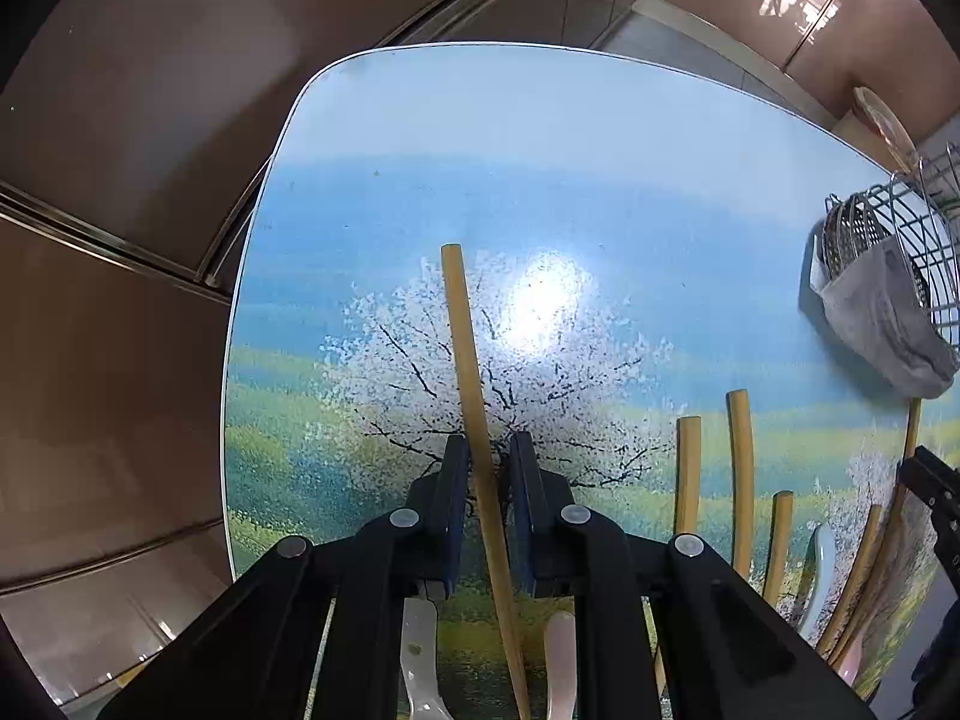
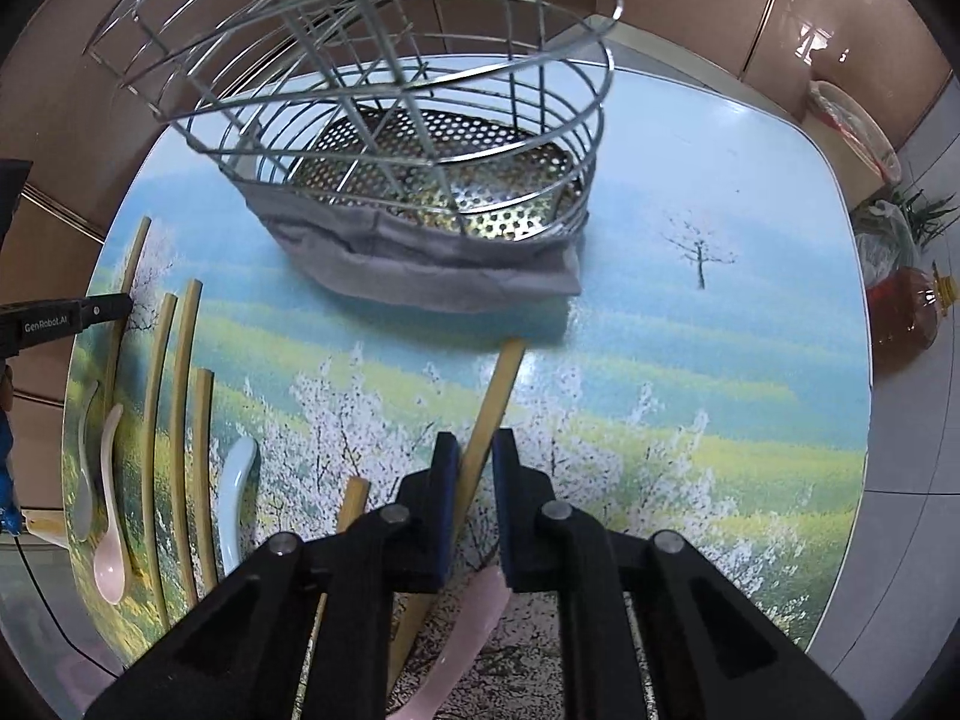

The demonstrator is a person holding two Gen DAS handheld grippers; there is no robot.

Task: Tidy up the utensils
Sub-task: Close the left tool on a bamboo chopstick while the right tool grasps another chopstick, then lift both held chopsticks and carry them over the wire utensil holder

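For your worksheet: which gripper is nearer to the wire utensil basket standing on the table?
Right. The right gripper, with a chopstick between its fingers, sits just in front of the wire basket. The left gripper is well off to the side; from there the basket stands at the table's far edge.

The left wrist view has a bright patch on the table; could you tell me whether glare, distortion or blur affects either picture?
Left wrist view: a white glare spot washes out the printed tree on the table, whose edges bow from fisheye distortion. Right wrist view: the wire basket looks stretched and curved near the top, and the pink spoon below the tongs is blurred.
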